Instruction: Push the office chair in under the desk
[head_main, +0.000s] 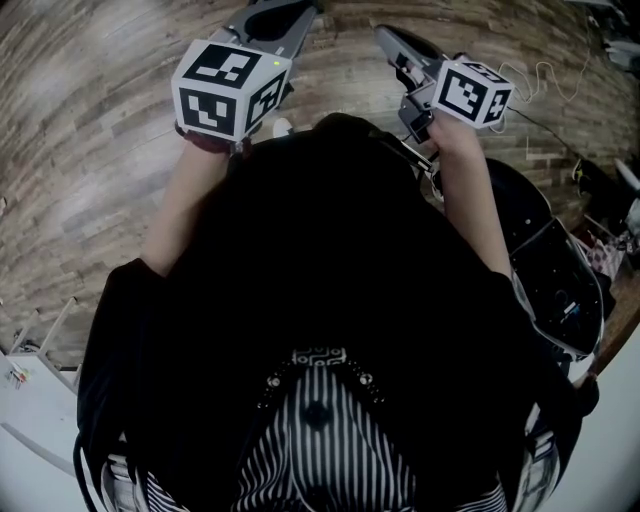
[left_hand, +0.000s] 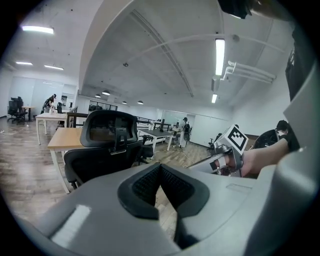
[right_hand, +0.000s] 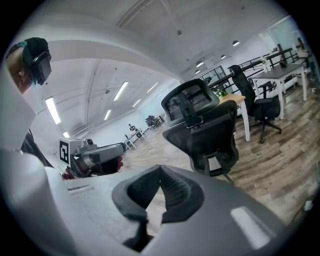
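A black mesh office chair (left_hand: 107, 145) with a headrest stands ahead of both grippers, apart from them, with its back toward me. It also shows in the right gripper view as the office chair (right_hand: 202, 130). Behind it is a wood-topped desk (left_hand: 62, 137) on white legs, seen again as the desk (right_hand: 236, 100). My left gripper (left_hand: 160, 166) is shut with nothing in it. The right gripper (right_hand: 160, 168) is shut and holds nothing. In the head view the left gripper (head_main: 285, 15) and right gripper (head_main: 386, 35) point forward over the wooden floor; the chair is out of that view.
A second black chair (right_hand: 255, 100) stands by a white desk (right_hand: 280, 70) to the right. More desks (left_hand: 155, 134) and people stand far off in the open office. A dark chair-like object (head_main: 545, 260) is close at my right, and a white surface (head_main: 35, 400) at my lower left.
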